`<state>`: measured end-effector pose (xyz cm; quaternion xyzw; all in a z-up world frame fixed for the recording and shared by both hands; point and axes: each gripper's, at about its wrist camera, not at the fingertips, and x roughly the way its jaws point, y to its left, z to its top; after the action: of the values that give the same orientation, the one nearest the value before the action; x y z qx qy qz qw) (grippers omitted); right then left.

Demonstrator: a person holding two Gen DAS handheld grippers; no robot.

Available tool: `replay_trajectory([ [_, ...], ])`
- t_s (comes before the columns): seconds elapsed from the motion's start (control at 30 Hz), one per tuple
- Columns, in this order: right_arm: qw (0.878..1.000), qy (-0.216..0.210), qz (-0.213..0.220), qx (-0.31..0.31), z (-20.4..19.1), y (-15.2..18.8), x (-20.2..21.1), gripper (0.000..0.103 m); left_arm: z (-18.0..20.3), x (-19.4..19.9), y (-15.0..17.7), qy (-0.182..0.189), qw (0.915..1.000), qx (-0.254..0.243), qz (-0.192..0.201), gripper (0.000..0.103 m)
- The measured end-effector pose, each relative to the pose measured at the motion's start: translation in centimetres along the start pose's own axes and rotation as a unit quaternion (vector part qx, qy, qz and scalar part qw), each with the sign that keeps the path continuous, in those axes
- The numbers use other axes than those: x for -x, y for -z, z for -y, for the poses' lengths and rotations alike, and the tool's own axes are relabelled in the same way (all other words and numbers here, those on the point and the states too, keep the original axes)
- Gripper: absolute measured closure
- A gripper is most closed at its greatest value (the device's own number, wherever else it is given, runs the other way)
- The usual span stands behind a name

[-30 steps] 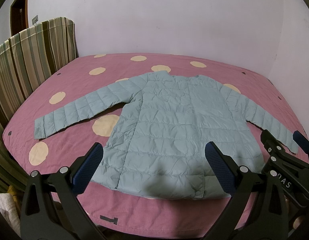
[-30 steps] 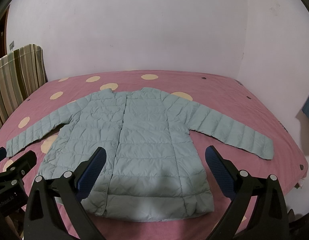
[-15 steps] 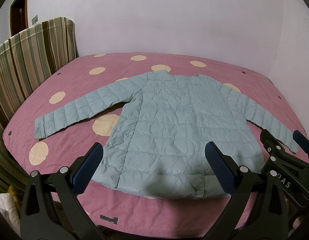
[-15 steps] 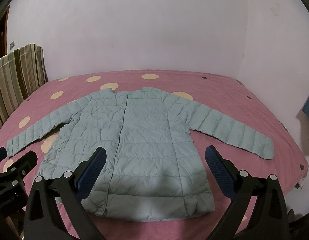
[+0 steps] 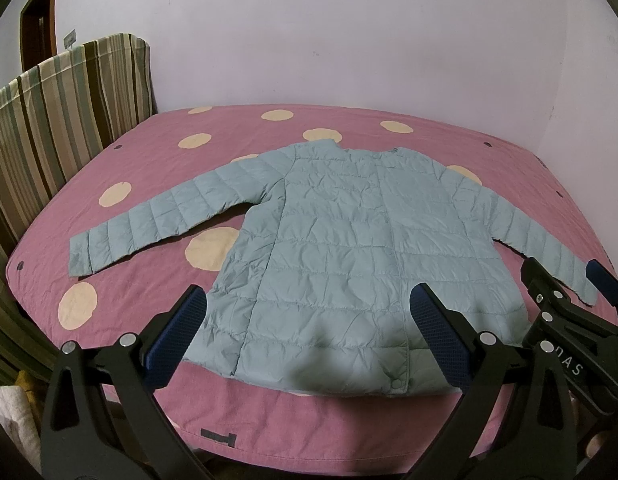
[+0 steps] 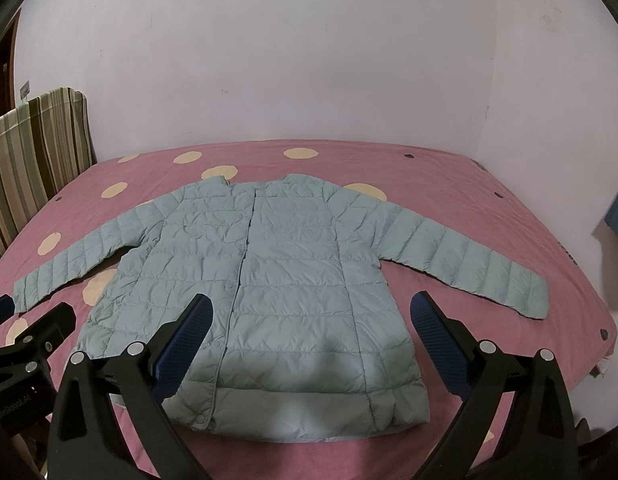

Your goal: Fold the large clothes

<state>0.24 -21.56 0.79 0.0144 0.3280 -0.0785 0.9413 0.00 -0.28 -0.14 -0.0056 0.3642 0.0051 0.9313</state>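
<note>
A pale blue quilted jacket point(image 5: 349, 264) point(image 6: 277, 292) lies flat and face up on the pink bed, snaps closed, both sleeves spread out to the sides. Its hem faces me at the bed's near edge. My left gripper point(image 5: 307, 320) hovers open above the hem's left half, nothing between its fingers. My right gripper point(image 6: 309, 320) is open too, held above the hem's right half, and it also shows at the right edge of the left wrist view point(image 5: 569, 296). Neither gripper touches the cloth.
The bed point(image 5: 157, 152) point(image 6: 489, 184) has a pink cover with cream dots and fills most of both views. A striped headboard cover point(image 5: 61, 120) point(image 6: 33, 160) rises on the left. White walls stand behind and to the right. A doorway point(image 5: 37, 36) is at far left.
</note>
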Motion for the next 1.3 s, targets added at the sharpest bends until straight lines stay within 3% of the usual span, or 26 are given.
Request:
replay_trajectory([
  [0.63,1.0,0.0,-0.001,0.0,0.0,0.3,-0.5,0.005,-0.3,0.1,0.2,-0.001,1.0,0.0,-0.002,0.002],
  [0.9,1.0,-0.005,-0.005,-0.011,1.4,1.1,-1.5,0.005,-1.3,-2.0,0.6,-0.012,0.9999,0.007,-0.007,0.002],
  [1.03,0.999,0.002,-0.005,-0.032,2.6,1.4,-2.6,0.005,-3.6,-3.9,0.0,-0.052,0.9983,0.025,-0.005,0.002],
  [1.1,0.999,0.011,-0.007,-0.046,3.6,1.3,-4.0,0.005,-5.4,-5.4,0.0,-0.091,0.9952,0.036,-0.004,0.002],
  [1.27,0.996,0.035,-0.036,-0.076,7.1,1.5,-7.3,0.005,-11.1,-9.6,0.0,-0.191,0.9789,0.071,-0.014,0.002],
  [1.3,0.995,0.037,-0.041,-0.086,8.0,1.5,-7.9,0.005,-12.6,-10.6,0.2,-0.219,0.9725,0.076,-0.021,0.002],
])
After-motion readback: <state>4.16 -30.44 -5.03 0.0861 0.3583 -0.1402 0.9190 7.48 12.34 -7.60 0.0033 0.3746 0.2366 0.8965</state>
